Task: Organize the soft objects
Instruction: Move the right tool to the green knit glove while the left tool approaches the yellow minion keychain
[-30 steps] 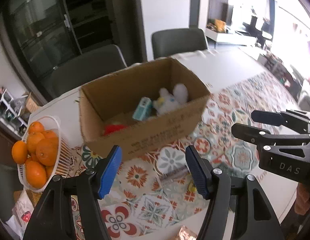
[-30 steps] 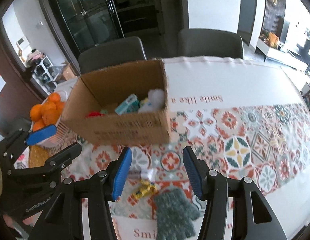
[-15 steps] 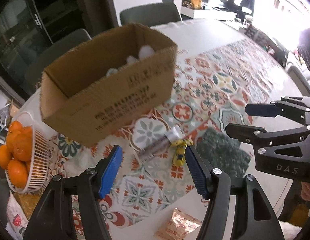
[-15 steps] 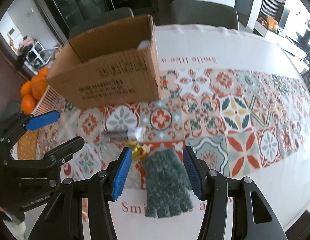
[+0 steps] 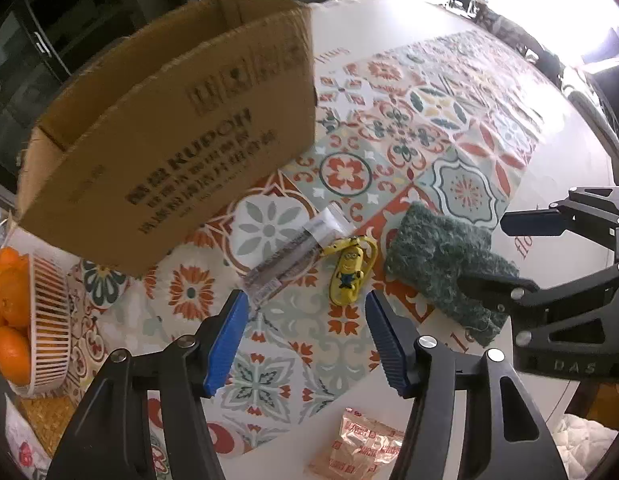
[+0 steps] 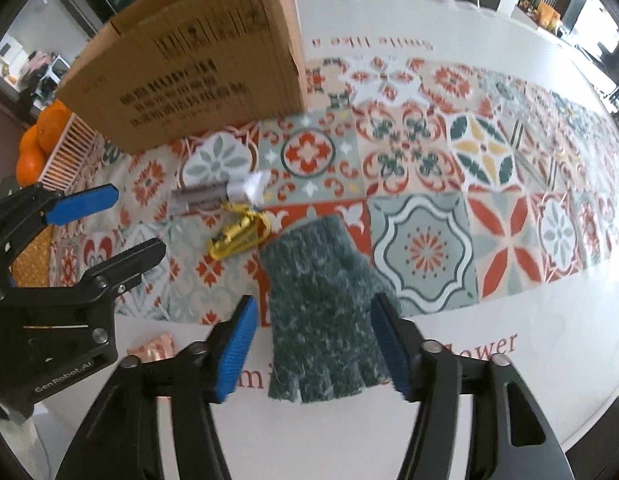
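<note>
A dark green knitted fingerless glove (image 6: pixel 323 308) lies flat on the patterned tablecloth; it also shows in the left wrist view (image 5: pixel 441 264). My right gripper (image 6: pixel 313 346) is open, its blue pads on either side of the glove's finger end, just above it. My left gripper (image 5: pixel 305 340) is open and empty, low over the cloth just short of a yellow minion keychain (image 5: pixel 349 274) and a clear-wrapped packet (image 5: pixel 293 256). The open cardboard box (image 5: pixel 169 136) stands behind them; its inside is hidden.
A white basket of oranges (image 5: pixel 41 320) sits at the left table edge. A small orange snack packet (image 5: pixel 361 444) lies near the front edge. The left gripper (image 6: pixel 105 224) shows at the left of the right wrist view. Chairs stand beyond the table.
Both grippers have dropped low toward the table and moved closer to the glove and keychain. The box interior has gone out of view. Both stay open.
</note>
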`<state>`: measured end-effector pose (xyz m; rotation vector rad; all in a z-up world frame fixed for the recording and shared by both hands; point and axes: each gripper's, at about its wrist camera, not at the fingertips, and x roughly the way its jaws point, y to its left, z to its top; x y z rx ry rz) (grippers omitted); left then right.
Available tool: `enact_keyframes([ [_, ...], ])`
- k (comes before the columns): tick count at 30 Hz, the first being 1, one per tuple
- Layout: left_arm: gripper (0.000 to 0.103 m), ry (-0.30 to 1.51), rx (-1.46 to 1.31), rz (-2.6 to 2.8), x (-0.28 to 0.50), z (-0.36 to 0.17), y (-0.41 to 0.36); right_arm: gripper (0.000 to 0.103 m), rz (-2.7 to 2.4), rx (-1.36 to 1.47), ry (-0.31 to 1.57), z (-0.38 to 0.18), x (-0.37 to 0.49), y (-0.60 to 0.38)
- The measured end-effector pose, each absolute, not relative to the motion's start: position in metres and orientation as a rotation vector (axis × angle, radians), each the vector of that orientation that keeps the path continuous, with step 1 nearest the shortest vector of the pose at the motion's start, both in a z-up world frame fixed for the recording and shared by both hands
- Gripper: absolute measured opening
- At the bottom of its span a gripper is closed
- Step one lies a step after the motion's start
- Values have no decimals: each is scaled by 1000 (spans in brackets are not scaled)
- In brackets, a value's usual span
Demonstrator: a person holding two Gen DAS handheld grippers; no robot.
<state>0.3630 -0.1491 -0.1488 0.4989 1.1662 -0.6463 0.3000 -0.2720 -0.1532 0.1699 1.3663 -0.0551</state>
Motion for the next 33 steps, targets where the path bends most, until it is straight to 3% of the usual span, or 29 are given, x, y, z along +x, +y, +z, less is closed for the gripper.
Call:
enact_keyframes([
  [6, 56, 1219, 505, -692, 367, -169, -161, 74, -57, 169, 1405, -169, 296, -277],
  [14, 55, 1258, 518, -729, 365, -190, -175, 75, -55, 145, 1451, -189, 295, -284],
  [33, 41, 1281, 521, -693, 375, -228, -204, 77, -30, 194, 1456, -220, 300, -296],
])
